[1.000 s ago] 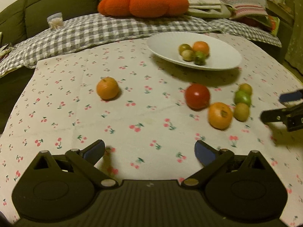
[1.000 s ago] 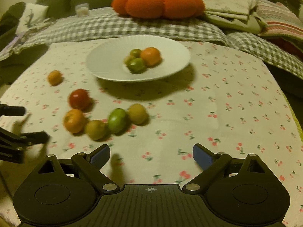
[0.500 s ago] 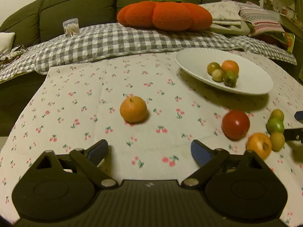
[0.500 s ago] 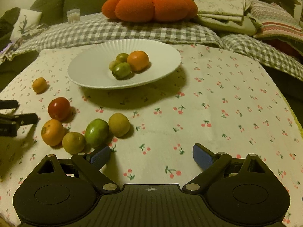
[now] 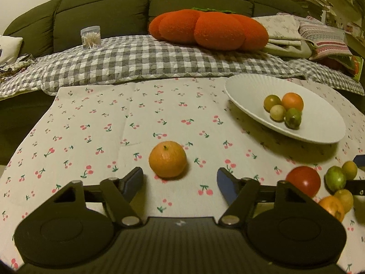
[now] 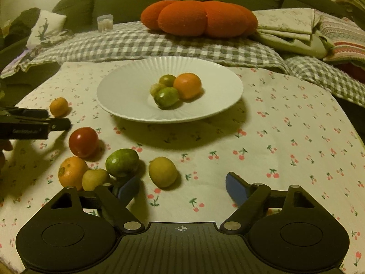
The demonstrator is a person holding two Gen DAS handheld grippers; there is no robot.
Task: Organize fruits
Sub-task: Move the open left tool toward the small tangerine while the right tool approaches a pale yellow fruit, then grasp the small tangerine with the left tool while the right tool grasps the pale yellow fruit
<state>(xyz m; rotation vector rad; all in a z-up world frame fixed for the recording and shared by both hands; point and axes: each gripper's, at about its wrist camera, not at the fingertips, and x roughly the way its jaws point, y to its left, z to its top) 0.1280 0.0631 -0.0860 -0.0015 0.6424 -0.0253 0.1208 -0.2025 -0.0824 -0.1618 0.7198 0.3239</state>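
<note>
Cloth of pale cotton printed with small red cherries (image 5: 95, 123) covers the table, faintly creased. On it lies a lone mandarin (image 5: 167, 159), round, dimpled, with a tiny stem nub on top, just ahead of the left gripper (image 5: 180, 182). That claw's blue-padded jaws are closing but released: the pads stand either side of the bare cloth nearer than the fruit, touching nothing.

At two o'clock from the mandarin sits a white plate (image 5: 324, 123), wide and shallow with a finely ribbed rim, holding four pieces heaped together: one smooth orange one, two green and one pale yellowish.

In the right wrist view the right gripper (image 6: 182, 188) is likewise closing and unclenched, with nothing pressed between its pads. A yellow-green fruit (image 6: 162, 171), oval and matt, lies just ahead in the gap. At ten o'clock from it rests a glossier green fruit (image 6: 122, 162), right above the left pad. Further to nine o'clock a small yellow fruit (image 6: 95, 178) touches an orange fruit (image 6: 72, 172), and a shiny red tomato (image 6: 83, 142) lies beyond them.

Behind the table a grey gingham quilt (image 5: 146, 61), puckered, drapes a dark green sofa (image 5: 102, 11), carrying a plush orange pumpkin-shaped cushion (image 5: 209, 28).
</note>
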